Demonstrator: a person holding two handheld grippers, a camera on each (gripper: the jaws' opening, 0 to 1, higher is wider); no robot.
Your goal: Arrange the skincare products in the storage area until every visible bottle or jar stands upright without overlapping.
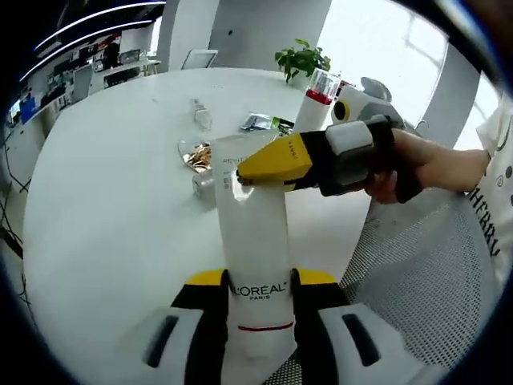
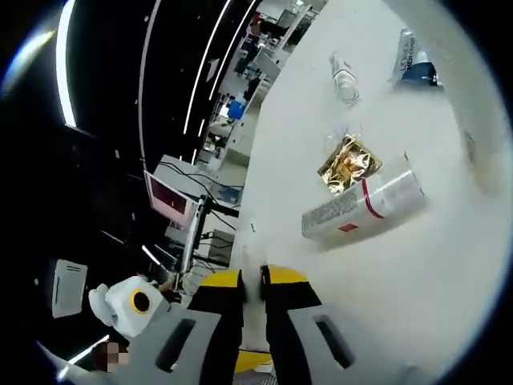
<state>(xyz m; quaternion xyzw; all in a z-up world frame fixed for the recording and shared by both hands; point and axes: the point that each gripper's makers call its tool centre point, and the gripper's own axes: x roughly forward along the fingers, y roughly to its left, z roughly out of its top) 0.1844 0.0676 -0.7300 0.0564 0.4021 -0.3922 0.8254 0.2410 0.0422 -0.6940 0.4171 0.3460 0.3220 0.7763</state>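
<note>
- Left gripper (image 1: pixel 258 298), nearest the lens, pinches a white L'Oréal squeeze tube (image 1: pixel 255 241) above the round white table (image 1: pixel 104 200).
- Right gripper (image 1: pixel 240 178) touches the tube's upper end; its jaws sit nearly pressed together.
- White cylindrical bottle with red band (image 2: pixel 365 205) lies flat beside a gold foil sachet (image 2: pixel 347 164).

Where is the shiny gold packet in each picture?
Left gripper view: the gold packet lies left of centre on the white table, just left of the tall white tube.
Right gripper view: the gold packet is right of centre, just above the lying red-banded tube.
Shared landmark: the small clear bottle lies beyond the packet in both.
</note>
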